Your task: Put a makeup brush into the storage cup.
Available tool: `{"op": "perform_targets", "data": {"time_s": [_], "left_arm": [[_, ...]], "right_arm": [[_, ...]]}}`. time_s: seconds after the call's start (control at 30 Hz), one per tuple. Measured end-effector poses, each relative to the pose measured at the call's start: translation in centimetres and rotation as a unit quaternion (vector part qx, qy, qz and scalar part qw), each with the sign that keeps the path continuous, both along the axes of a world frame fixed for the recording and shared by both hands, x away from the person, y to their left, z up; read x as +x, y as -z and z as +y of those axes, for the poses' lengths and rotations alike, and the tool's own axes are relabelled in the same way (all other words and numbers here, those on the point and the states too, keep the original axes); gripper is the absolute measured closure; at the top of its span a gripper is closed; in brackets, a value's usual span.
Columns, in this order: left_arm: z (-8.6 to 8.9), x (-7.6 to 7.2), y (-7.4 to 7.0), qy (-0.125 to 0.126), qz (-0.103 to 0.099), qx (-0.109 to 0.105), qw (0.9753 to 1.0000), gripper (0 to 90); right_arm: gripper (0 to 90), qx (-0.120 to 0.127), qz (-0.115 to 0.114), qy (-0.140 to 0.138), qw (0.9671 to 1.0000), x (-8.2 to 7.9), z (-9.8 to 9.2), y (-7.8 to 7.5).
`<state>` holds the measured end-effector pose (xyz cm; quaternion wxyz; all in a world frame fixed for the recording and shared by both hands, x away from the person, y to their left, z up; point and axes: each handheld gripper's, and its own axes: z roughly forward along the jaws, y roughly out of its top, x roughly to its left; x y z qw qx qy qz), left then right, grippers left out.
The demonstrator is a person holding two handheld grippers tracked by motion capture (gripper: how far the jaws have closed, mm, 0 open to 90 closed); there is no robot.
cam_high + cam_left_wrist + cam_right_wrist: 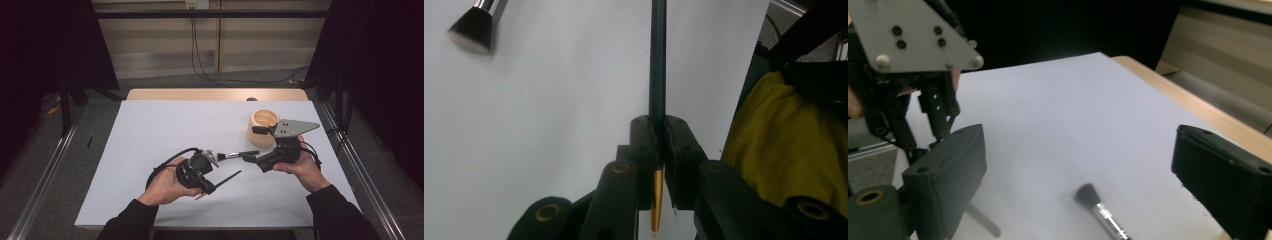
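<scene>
High view: the white counter [165, 130] takes up the middle of the frame. A tan wooden cup [262, 126] stands right of centre. Just below and left of it a makeup brush [235, 155] lies on the sheet, bristles toward the left. The left tongs [212, 186], held by the person's left hand [165, 186] in the lower middle, grip a thin dark stick [227, 178] that points up and to the right. The right tongs [248, 158], in the right hand [302, 167], sit right at the brush handle's end; from here I cannot tell whether they touch it.

Left gripper view: the left tongs [658, 145] are clenched on the dark stick [657, 60], which runs straight up the frame; its gold tip pokes out below, between the jaws. The brush head [471, 29] is at the upper left.

Right gripper view: the right tongs [1078, 185] are released, jaws wide apart at the left and right edges, with the brush [1098, 209] lying between them at the lower centre, gripped by neither.

Risks, as I judge them: the stick is pinched near one end, so it could pivot or slip if swung quickly. The open jaws, closing carelessly, could nudge the round handle and roll it aside. The cup is near enough for the right hand to knock.
</scene>
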<state>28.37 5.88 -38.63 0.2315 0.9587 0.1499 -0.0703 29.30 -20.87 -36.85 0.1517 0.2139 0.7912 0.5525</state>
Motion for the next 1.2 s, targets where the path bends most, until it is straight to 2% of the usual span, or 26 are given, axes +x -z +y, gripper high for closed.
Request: {"op": "perform_targets", "data": {"time_s": [0.13,0.2,0.27,0.3,0.37,0.43,0.47,0.53,0.57,0.6,0.63,0.7,0.73,0.77,0.8,0.83,0.87,0.9,0.93,0.97,1.0,1.07,1.1,1.13,1.17,1.2], "left_arm": [[-0.2,-0.3,0.2,-0.011,0.005,-0.005,0.9999,83.7],[-0.2,-0.2,0.2,-0.003,0.0,0.005,1.0,83.7],[-0.3,-0.3,0.3,0.0,0.001,0.01,1.0,83.7],[-0.4,-0.4,0.4,-0.006,-0.001,0.007,1.0,83.7],[-0.4,-0.3,0.4,0.0,0.0,0.014,0.9999,83.7],[-0.5,-0.2,0.5,-0.009,0.004,0.016,0.9998,83.7],[-0.5,-0.3,0.6,-0.007,0.008,0.018,0.9998,83.7],[-0.6,-0.4,0.5,-0.004,0.004,0.016,0.9999,83.7],[-0.7,-0.6,0.5,-0.01,0.007,0.018,0.9998,83.7],[-0.7,-0.5,0.5,-0.001,0.005,0.018,0.9998,83.7],[-0.8,-0.6,0.5,-0.005,0.009,0.02,0.9997,83.7],[-0.9,-0.7,0.7,0.006,0.008,0.022,0.9997,83.7],[-0.9,-0.6,0.7,0.017,0.007,0.028,0.9995,83.7],[-1.0,-0.8,0.7,0.01,0.01,0.026,0.9996,83.7],[-1.0,-0.7,0.7,0.018,0.003,0.028,0.9995,83.7],[-1.0,-0.7,0.8,0.012,0.007,0.022,0.9997,83.7],[-1.0,-0.6,0.8,0.026,0.003,0.029,0.9992,83.7],[-1.0,-0.7,0.8,0.013,0.003,0.028,0.9995,83.7],[-1.0,-0.6,0.8,0.016,0.002,0.027,0.9995,83.7],[-1.0,-0.6,0.8,0.02,0.004,0.031,0.9993,83.7],[-1.0,-0.6,0.7,0.012,0.006,0.026,0.9996,83.7],[-1.0,-0.7,0.7,0.011,0.005,0.028,0.9995,83.7],[-1.0,-0.6,0.7,0.008,0.0,0.028,0.9996,83.7],[-1.0,-0.7,0.6,0.005,0.004,0.023,0.9997,83.7],[-1.0,-0.6,0.5,0.015,0.003,0.026,0.9996,83.7],[-1.0,-0.7,0.5,0.007,0.003,0.025,0.9997,83.7]], "right_arm": [[8.7,-0.02,0.025,-0.026,0.9991,0.1,0.4,0.3],[9.4,-0.029,0.039,-0.041,0.998,0.3,0.6,0.5],[14.7,-0.038,0.043,-0.051,0.9971,0.4,0.6,0.6],[15.4,-0.04,0.045,-0.057,0.9965,0.5,0.7,0.7],[16.3,-0.048,0.053,-0.065,0.9953,0.5,0.8,0.8],[17.6,-0.061,0.059,-0.071,0.9939,0.5,1.0,0.9],[18.8,-0.075,0.08,-0.08,0.9908,0.4,1.3,1.0],[18.9,-0.085,0.084,-0.079,0.9897,0.4,1.4,1.1],[21.2,-0.096,0.089,-0.086,0.9877,0.3,1.5,1.2],[23.7,-0.104,0.097,-0.093,0.9854,0.2,1.7,1.2],[25.2,-0.109,0.102,-0.1,0.9838,0.1,1.8,1.2],[30.2,-0.129,0.1,-0.111,0.9803,-0.1,2.0,1.2],[31.1,-0.132,0.098,-0.11,0.9803,-0.2,2.1,1.1],[33.1,-0.135,0.101,-0.111,0.9793,-0.2,2.2,1.1],[35.1,-0.135,0.106,-0.117,0.9781,-0.3,2.2,1.0],[36.6,-0.134,0.114,-0.12,0.977,-0.3,2.3,0.9],[38.8,-0.135,0.117,-0.123,0.9762,-0.4,2.3,0.9],[39.0,-0.135,0.114,-0.125,0.9763,-0.4,2.2,0.8],[39.2,-0.136,0.116,-0.131,0.9751,-0.4,2.2,0.8],[40.2,-0.143,0.119,-0.141,0.9725,-0.4,2.2,0.8],[41.9,-0.152,0.12,-0.146,0.9701,-0.5,2.3,0.8],[42.4,-0.178,0.125,-0.148,0.9648,-0.6,2.5,0.7],[42.4,-0.188,0.129,-0.159,0.9608,-0.5,2.6,0.7],[42.5,-0.196,0.128,-0.165,0.9581,-0.5,2.7,0.6],[42.2,-0.205,0.129,-0.162,0.9565,-0.5,2.8,0.5],[42.0,-0.214,0.131,-0.177,0.9517,-0.4,3.0,0.4]]}}
